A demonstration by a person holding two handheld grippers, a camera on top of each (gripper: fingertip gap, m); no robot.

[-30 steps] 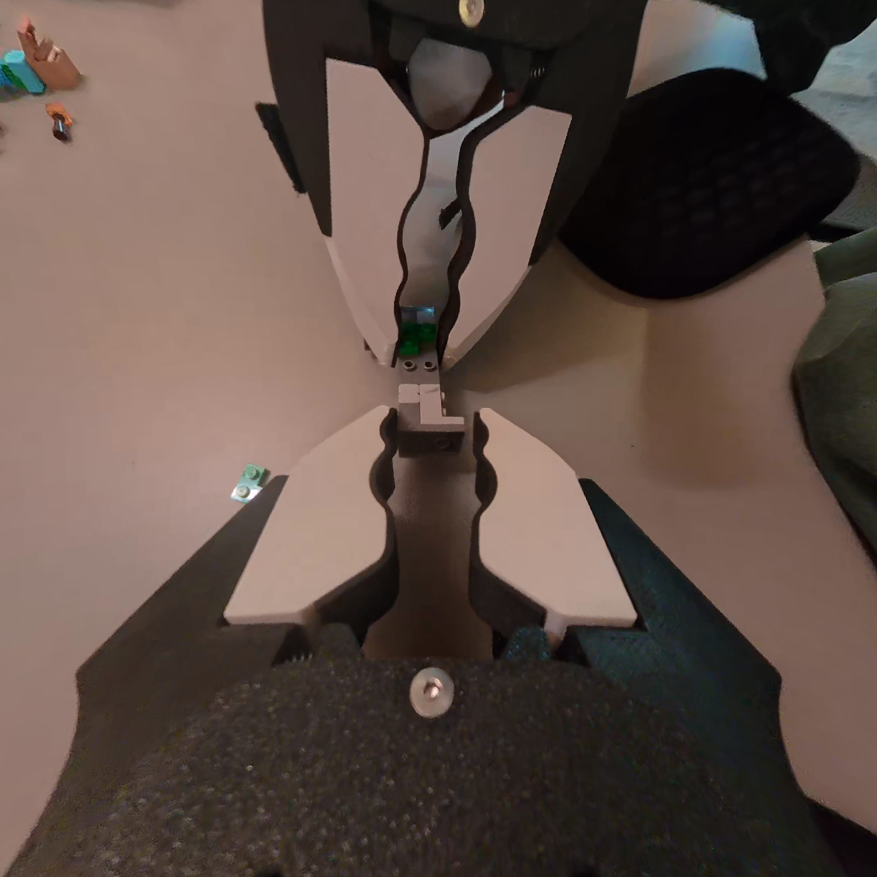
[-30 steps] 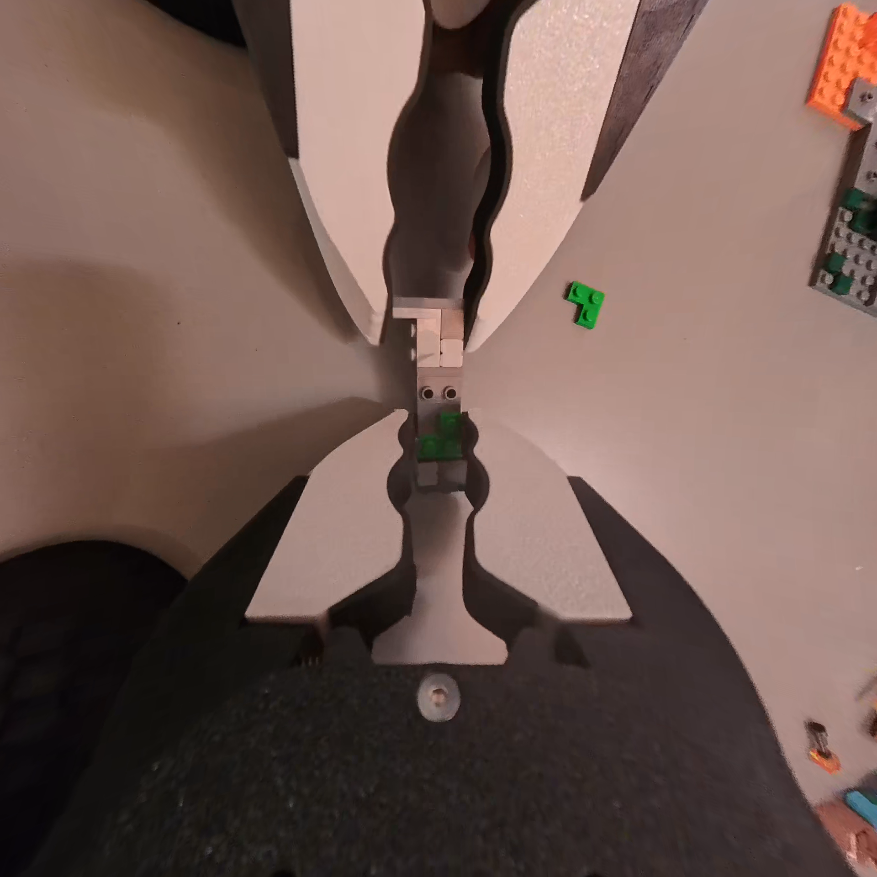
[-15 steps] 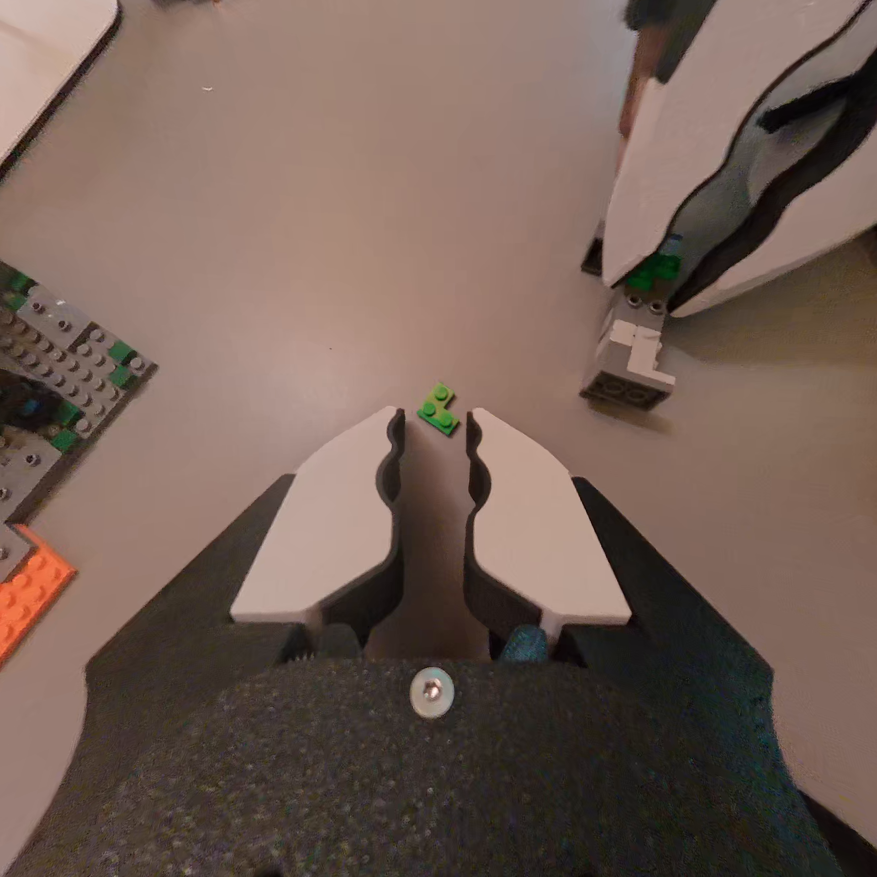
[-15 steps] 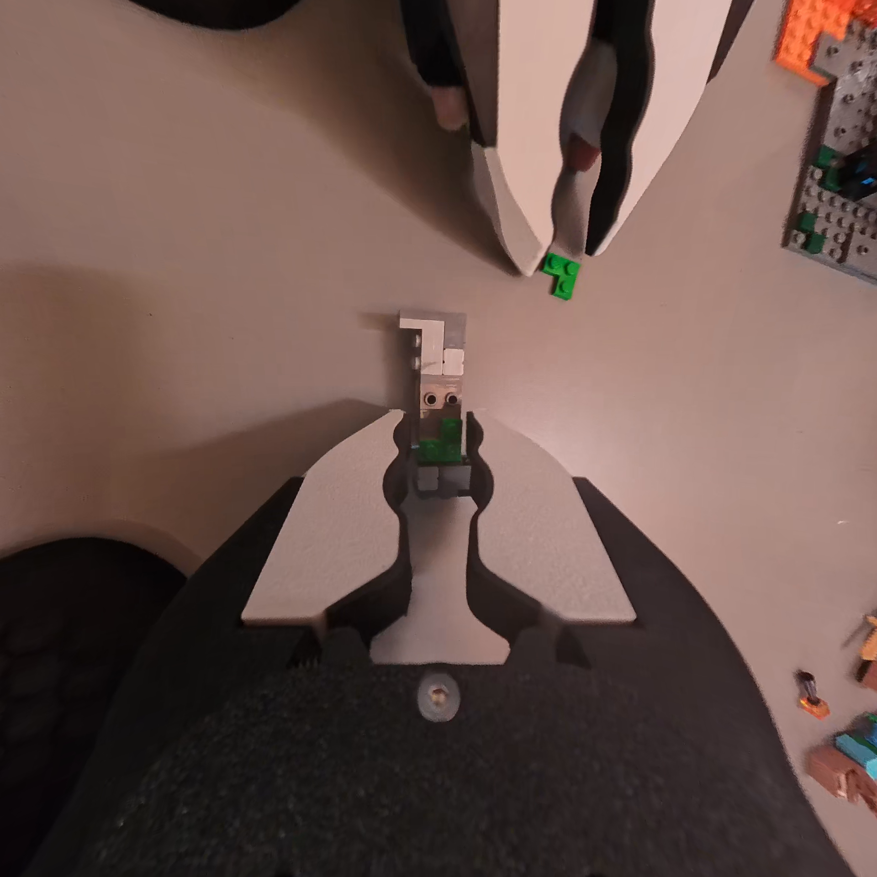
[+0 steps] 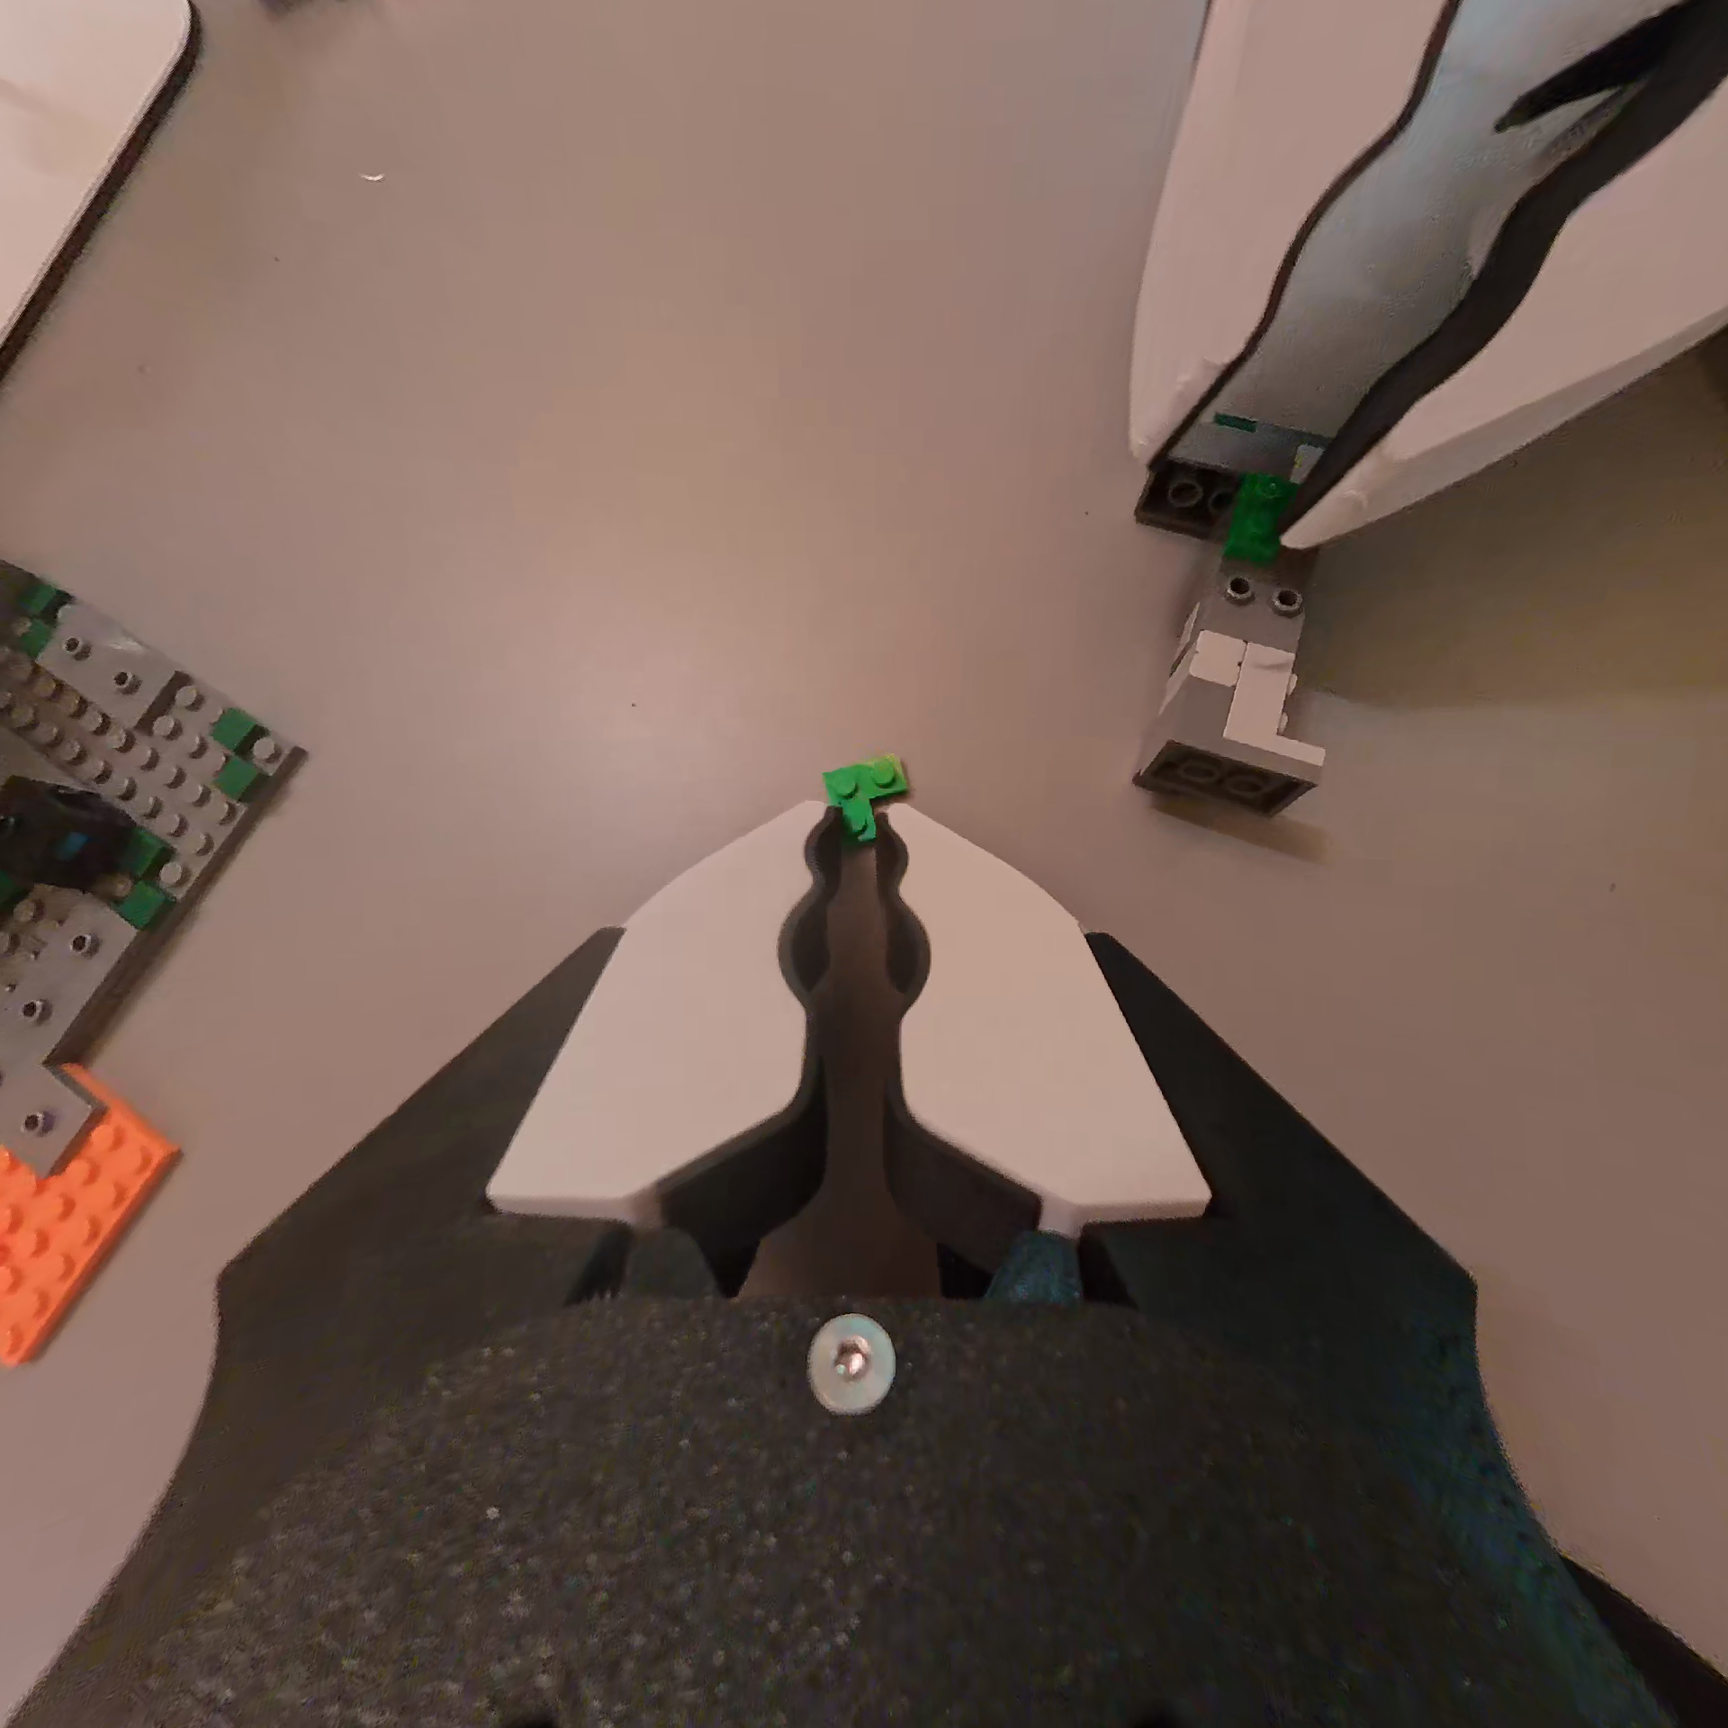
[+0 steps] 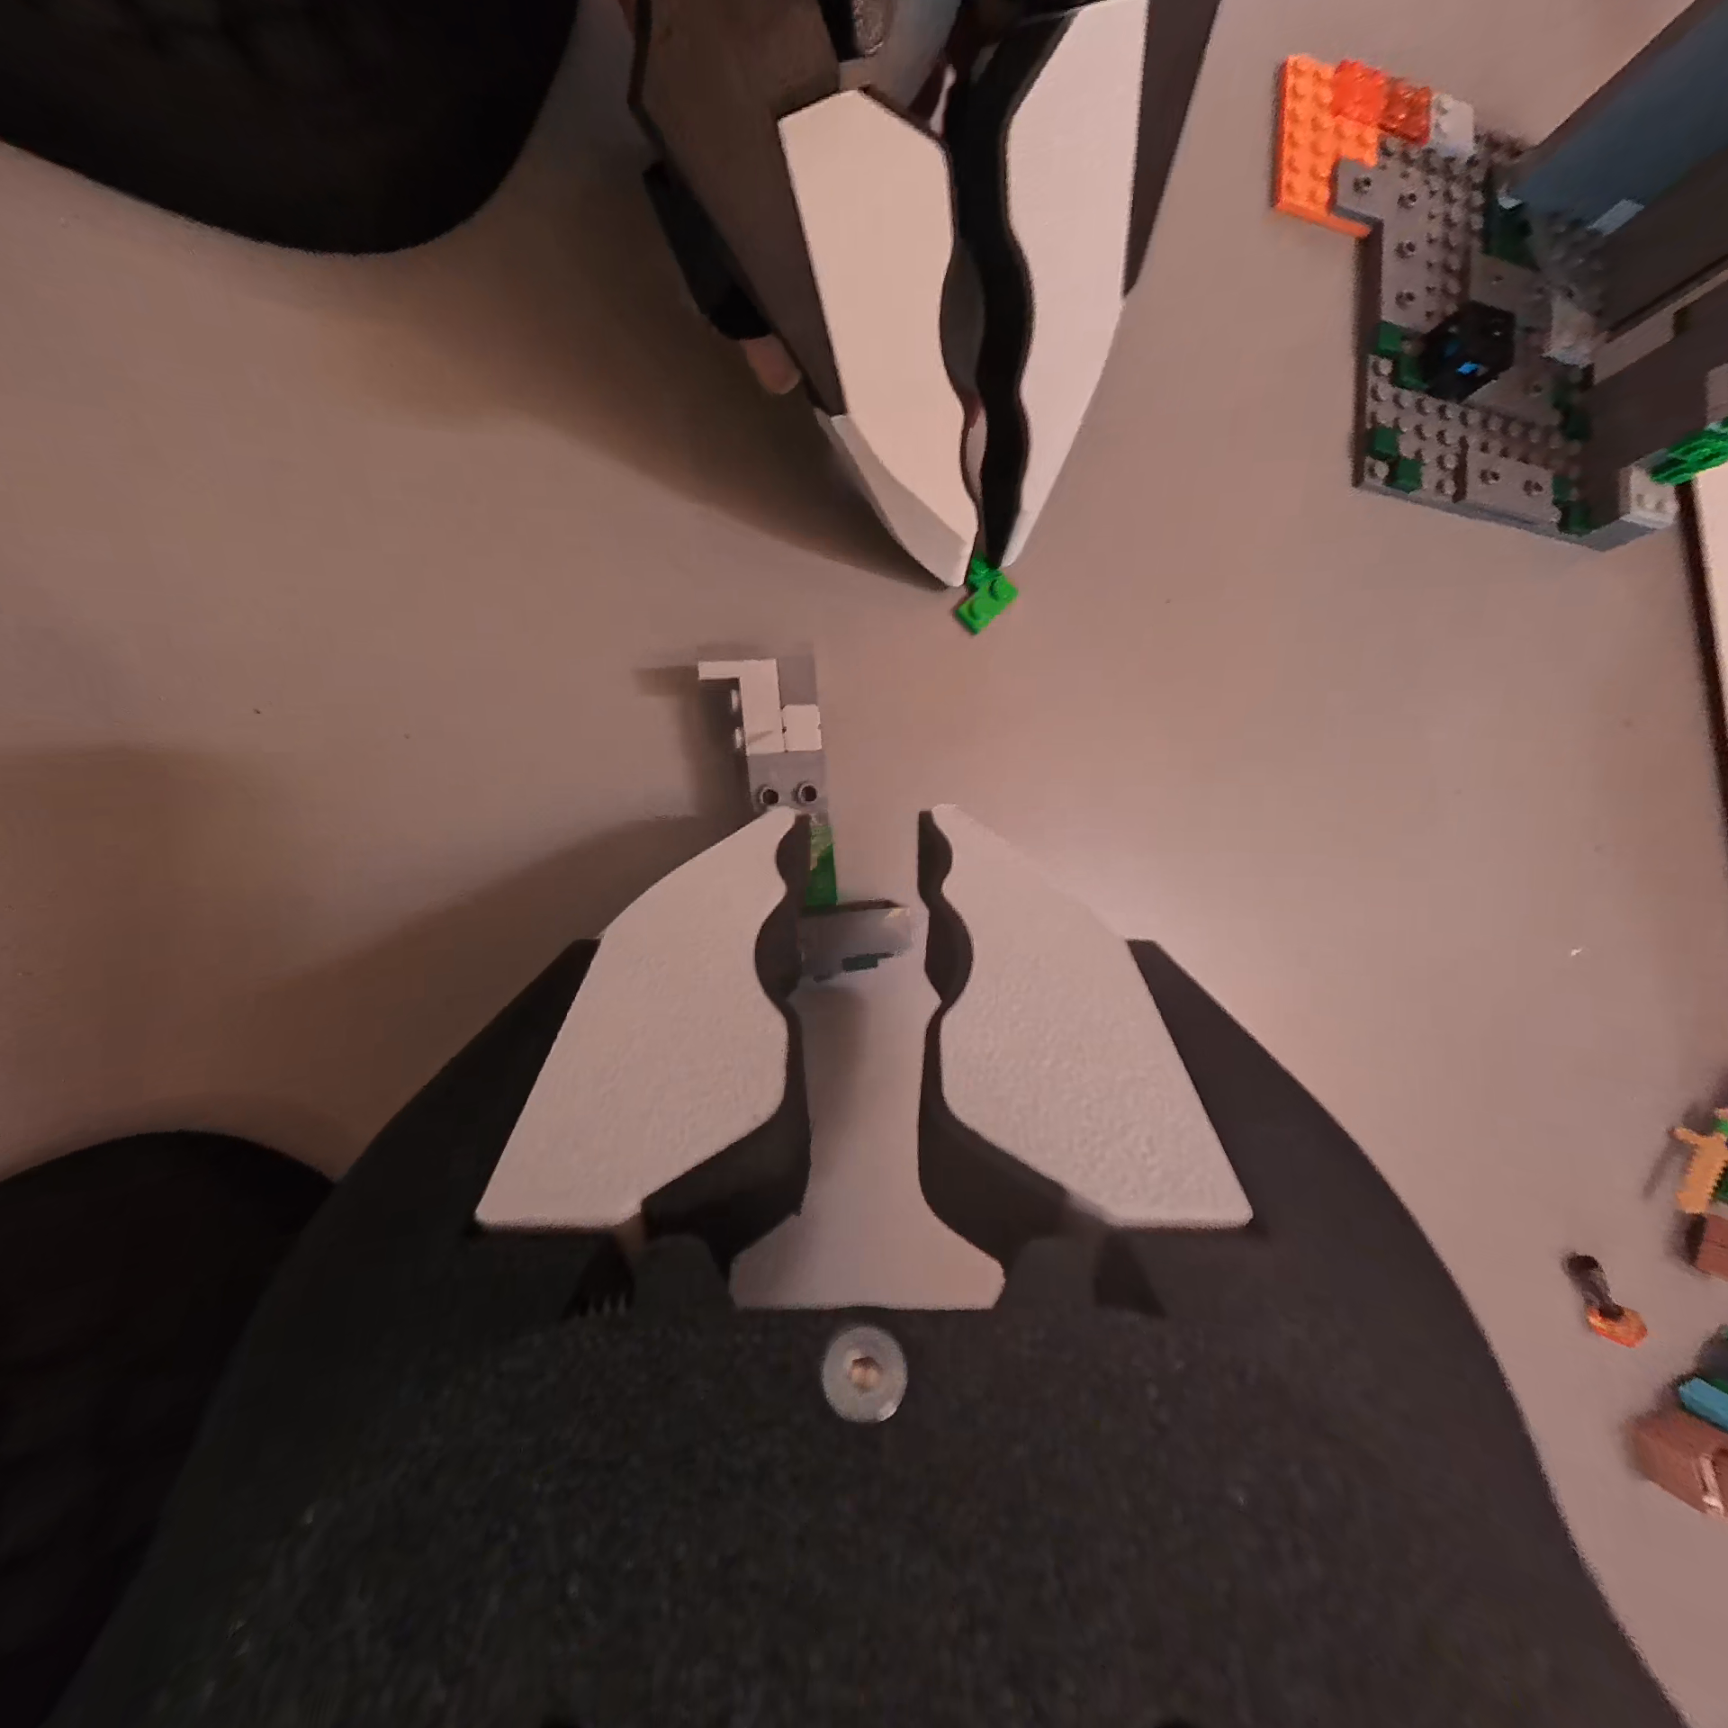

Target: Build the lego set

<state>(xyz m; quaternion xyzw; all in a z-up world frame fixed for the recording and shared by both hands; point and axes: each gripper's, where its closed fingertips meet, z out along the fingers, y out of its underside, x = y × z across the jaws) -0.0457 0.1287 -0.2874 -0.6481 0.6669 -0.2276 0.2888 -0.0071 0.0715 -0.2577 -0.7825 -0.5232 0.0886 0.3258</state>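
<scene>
Pinching the small green corner plate (image 5: 865, 795) at the tip of the left claw (image 5: 856, 823), we have only one leg of it between the nearly closed fingers; the rest sticks out past the tips, and the plate looks to rest on or just above the counter (image 5: 580, 486). With so thin a hold, we judge it best to lift straight up and slowly, keeping the squeeze steady so the plate does not pivot or flick away. If it tilts, we should set it down and take it again deeper between the pads.

In the right wrist view, the right claw (image 6: 856, 823) stands open, its fingers apart on either side of the near end of the grey and white block assembly (image 6: 781, 739), which lies on the counter. One finger seems to touch it beside a green piece (image 6: 821, 865), but it is not clamped. Before pressing the plate on, we would close this claw on the grey part so the assembly cannot slide, and keep the two bare studs facing up. We then bring the plate over level and push down squarely.

Farther off lies the grey studded baseplate (image 6: 1440, 411) with its orange corner (image 6: 1309, 140). A few loose pieces (image 6: 1697, 1188) lie at the right edge, well apart from the work.
</scene>
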